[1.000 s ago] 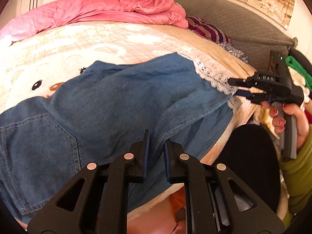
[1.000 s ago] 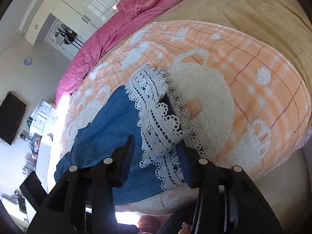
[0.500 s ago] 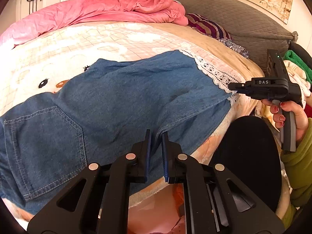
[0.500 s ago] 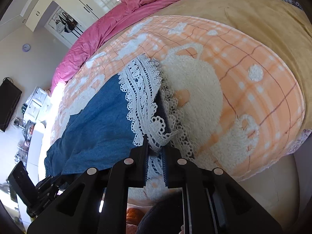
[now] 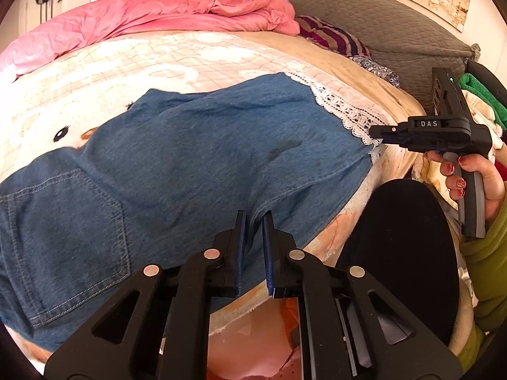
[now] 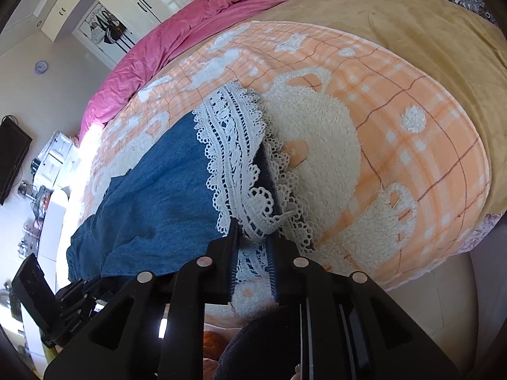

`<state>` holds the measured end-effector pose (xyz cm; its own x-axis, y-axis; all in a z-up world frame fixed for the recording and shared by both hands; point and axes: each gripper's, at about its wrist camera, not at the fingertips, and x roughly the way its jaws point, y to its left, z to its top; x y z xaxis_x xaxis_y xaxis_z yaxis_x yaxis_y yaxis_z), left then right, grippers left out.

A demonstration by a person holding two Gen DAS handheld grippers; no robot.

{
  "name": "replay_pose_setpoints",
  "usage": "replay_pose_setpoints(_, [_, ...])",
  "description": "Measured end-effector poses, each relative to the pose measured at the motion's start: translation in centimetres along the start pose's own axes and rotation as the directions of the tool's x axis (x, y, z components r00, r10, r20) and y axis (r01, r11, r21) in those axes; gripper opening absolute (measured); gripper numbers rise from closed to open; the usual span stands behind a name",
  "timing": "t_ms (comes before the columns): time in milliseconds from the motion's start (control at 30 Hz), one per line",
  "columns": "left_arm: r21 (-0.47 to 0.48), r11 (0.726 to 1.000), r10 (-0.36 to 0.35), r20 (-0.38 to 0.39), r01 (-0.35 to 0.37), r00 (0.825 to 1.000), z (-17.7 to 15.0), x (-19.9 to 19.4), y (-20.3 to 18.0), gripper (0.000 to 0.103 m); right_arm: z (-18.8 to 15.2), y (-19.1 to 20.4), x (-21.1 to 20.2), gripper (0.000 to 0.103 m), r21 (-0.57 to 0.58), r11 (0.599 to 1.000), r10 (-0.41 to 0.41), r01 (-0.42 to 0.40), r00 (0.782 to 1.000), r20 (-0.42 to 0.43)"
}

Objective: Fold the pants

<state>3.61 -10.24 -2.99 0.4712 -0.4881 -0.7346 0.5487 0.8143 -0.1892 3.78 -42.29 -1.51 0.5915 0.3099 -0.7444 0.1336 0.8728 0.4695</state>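
Left wrist: left tool (image 5: 253, 237) pinched shut on denim pants (image 5: 190, 164) crotch seam, anchoring the fold.
Right wrist: right tool (image 6: 253, 247) jaws easing apart, lace hem (image 6: 236, 158) between them.
Pants: flat on bed blanket (image 6: 396, 120).

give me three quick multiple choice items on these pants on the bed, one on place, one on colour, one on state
1. Where do the denim pants lie?
A. on the plaid blanket
B. on the floor
C. on a chair

2. What colour is the lace trim at the leg hem?
A. black
B. white
C. green

3. What is between the right gripper fingers?
A. nothing
B. a sock
C. the lace trim

Key: 1 A, the blanket's orange checks and fleecy white figures show all round the denim. 2 B, the scalloped lace is white against the blue cloth. 3 C, in the right wrist view bunched lace sits between the two fingers, whose jaws are opening.
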Motion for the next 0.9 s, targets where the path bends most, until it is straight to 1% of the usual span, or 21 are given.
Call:
replay_pose_setpoints(167, [0.014,1.0,0.005,-0.028,-0.005,1.0,-0.2,1.2,-0.4,0.005,0.1,-0.2,0.1,0.018,0.008,1.0,0.004,-0.004,1.0,0.004])
replay_pose_setpoints(200, [0.017,1.0,0.003,-0.031,-0.002,1.0,-0.2,1.2,-0.5,0.005,0.1,-0.1,0.0,0.018,0.003,1.0,0.001,-0.001,1.0,0.006])
replay_pose_setpoints(267, [0.027,1.0,-0.007,-0.031,0.008,0.999,-0.2,0.9,-0.6,0.001,0.1,0.0,-0.4,0.015,-0.005,1.0,0.006,-0.006,1.0,0.015])
replay_pose_setpoints(400, [0.052,0.999,-0.01,-0.03,0.012,0.999,-0.3,0.4,-0.7,0.0,0.0,-0.1,-1.2,0.015,-0.027,1.0,0.01,-0.009,1.0,0.021])
replay_pose_setpoints(467, [0.059,0.998,-0.029,-0.033,0.031,0.999,-0.3,0.2,-0.5,0.0,-0.1,-0.3,-1.4,0.015,-0.019,1.0,0.018,-0.018,1.0,0.021])
replay_pose_setpoints(633, [0.086,0.994,-0.061,-0.062,0.066,0.996,-0.2,-0.4,-0.4,0.0,-0.4,-0.9,-1.3,0.015,0.002,1.0,0.026,-0.026,1.0,0.0])
replay_pose_setpoints(800, [0.123,0.99,-0.053,-0.109,0.066,0.993,-0.6,-0.3,-0.6,0.0,-1.0,-1.2,-0.6,0.016,0.003,0.999,0.036,-0.036,0.999,-0.037])
replay_pose_setpoints(900, [0.126,0.99,-0.052,-0.115,0.066,0.992,-0.7,-0.2,-0.5,0.0,-1.0,-1.5,-0.4,0.017,0.011,0.999,0.039,-0.038,0.998,-0.042])
